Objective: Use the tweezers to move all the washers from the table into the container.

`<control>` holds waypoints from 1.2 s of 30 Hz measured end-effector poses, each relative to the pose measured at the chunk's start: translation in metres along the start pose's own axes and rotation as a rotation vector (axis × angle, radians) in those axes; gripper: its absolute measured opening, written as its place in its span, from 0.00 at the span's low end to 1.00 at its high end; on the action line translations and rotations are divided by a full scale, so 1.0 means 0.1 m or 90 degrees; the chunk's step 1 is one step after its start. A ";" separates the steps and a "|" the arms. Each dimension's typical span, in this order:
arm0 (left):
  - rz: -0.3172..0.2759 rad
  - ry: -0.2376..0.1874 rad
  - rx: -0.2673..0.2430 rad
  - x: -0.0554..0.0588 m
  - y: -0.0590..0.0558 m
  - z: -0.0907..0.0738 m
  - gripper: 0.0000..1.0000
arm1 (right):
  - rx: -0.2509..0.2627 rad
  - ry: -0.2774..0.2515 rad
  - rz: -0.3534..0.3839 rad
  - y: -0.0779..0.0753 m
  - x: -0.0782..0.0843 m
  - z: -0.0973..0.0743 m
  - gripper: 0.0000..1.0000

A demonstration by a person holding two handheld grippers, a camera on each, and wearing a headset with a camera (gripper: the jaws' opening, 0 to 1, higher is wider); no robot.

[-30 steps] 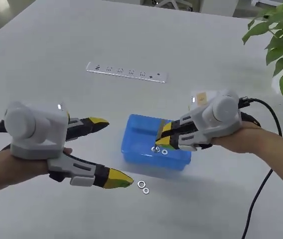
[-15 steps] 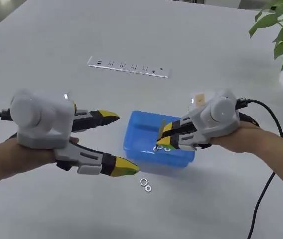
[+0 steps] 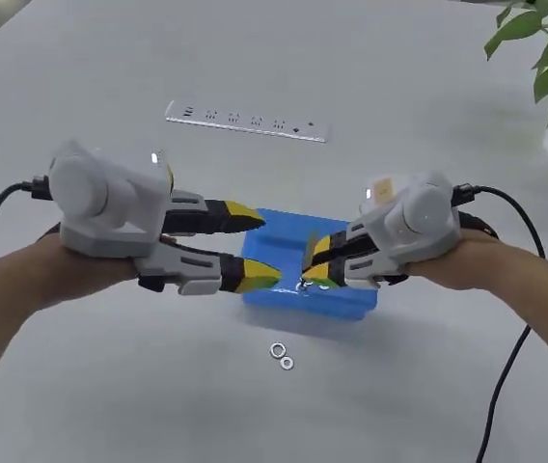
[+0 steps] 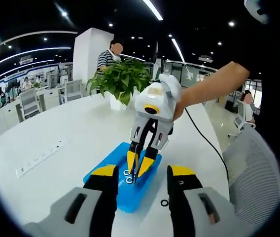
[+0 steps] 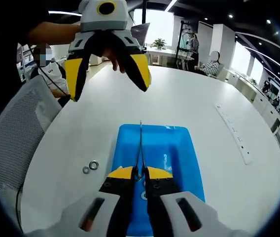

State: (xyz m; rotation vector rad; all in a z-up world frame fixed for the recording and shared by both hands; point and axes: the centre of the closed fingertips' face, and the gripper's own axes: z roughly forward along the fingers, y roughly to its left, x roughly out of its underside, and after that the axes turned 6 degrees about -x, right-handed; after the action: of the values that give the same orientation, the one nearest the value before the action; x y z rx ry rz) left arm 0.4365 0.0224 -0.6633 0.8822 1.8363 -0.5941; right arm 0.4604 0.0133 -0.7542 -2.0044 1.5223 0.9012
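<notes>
Blue container [image 3: 284,241] under right gripper [image 3: 311,268] clamping tweezers [image 5: 140,143], left gripper [image 3: 262,248] spread alongside, two washers [image 3: 281,356] on table [image 3: 399,386], power strip [image 3: 247,122] beyond

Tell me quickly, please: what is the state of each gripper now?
Left gripper: open, jaws apart, holding nothing.
Right gripper: shut on the thin metal tweezers.

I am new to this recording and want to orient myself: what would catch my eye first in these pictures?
The blue container in the middle of the white table stands out, with the right gripper over it, shut on thin tweezers. The left gripper hovers open at the container's other side, and two washers lie on the table just beside its near edge.
</notes>
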 end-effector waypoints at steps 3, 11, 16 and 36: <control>0.014 0.001 0.000 -0.03 0.04 0.08 0.32 | -0.004 0.001 -0.002 0.00 0.02 0.01 0.09; 0.053 0.011 0.008 -0.05 0.09 0.26 0.19 | -0.011 0.004 -0.009 0.00 0.06 0.03 0.09; 0.077 0.026 0.023 -0.02 0.10 0.36 0.13 | -0.014 0.008 -0.012 0.01 0.07 0.04 0.09; 0.106 0.046 0.095 0.00 0.00 0.49 0.06 | -0.023 0.014 -0.029 0.02 0.07 0.06 0.09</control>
State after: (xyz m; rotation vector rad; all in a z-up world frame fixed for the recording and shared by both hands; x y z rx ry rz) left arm 0.4636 -0.0132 -0.6831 1.1573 1.7773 -0.6065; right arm 0.4579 0.0125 -0.7637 -2.0725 1.4752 0.8969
